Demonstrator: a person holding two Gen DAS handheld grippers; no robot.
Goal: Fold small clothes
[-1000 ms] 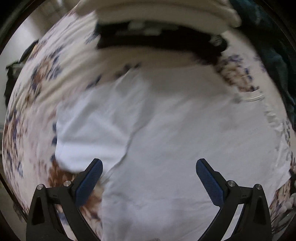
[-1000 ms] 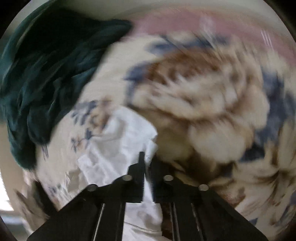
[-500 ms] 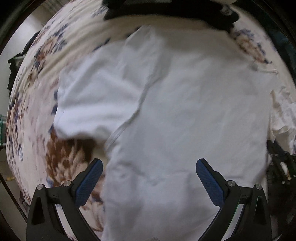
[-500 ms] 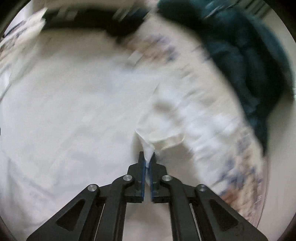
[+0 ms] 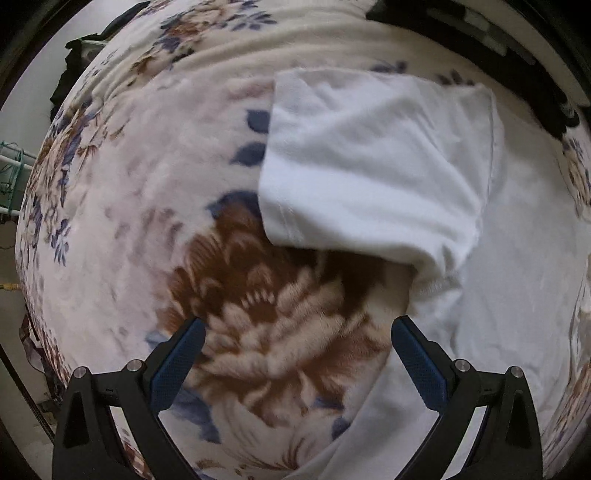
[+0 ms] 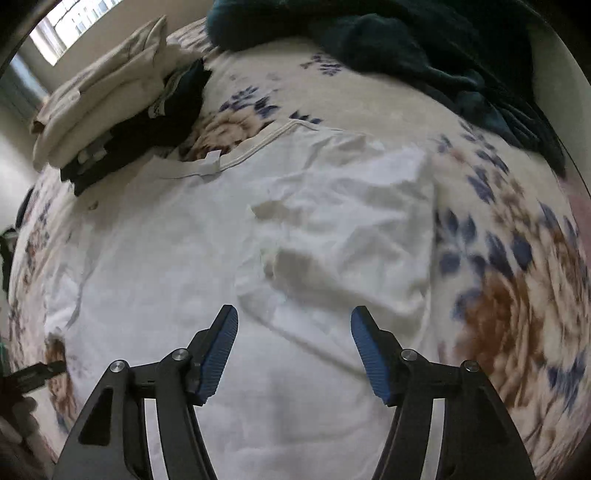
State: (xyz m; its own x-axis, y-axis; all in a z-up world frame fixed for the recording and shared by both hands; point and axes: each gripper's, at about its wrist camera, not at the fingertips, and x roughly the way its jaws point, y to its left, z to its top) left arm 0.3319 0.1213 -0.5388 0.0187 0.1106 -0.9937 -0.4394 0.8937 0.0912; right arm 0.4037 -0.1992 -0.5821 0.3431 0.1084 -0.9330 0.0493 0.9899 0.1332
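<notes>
Left tool (image 5: 293, 339) sits at the bottom of the left wrist view with its blue-padded fingers (image 5: 177, 362) spread wide and nothing between them. Between and beyond them lies the floral blanket (image 5: 122, 206), with a big brown and cream flower in the lower centre of the frame. The white T-shirt (image 5: 517, 280) fills the right side of this view; its sleeve (image 5: 369, 166) reaches out to the upper centre, flat on the blanket, with its hemmed edge facing left. The right finger of this tool is just beside the shirt's lower edge, whether touching it I cannot tell. A strip of dark clothing (image 5: 461, 33) runs along the upper right rim.

Right tool (image 6: 293, 332) shows at the bottom of the right wrist view, likewise wide open and gripping nothing. The white T-shirt (image 6: 177, 288) spreads across the centre and left of the frame on the floral blanket (image 6: 517, 266), collar (image 6: 258, 149) toward the top. A sleeve (image 6: 351, 240) lies folded over the body of the shirt, right of centre, wrinkled. In the upper left a stack of folded clothes (image 6: 107, 96) rests on the blanket, cream pieces on top of dark ones, near the collar. A dark teal blanket (image 6: 424, 48) is heaped across the upper right. A black tool tip (image 6: 37, 373) shows at the lower left edge.
</notes>
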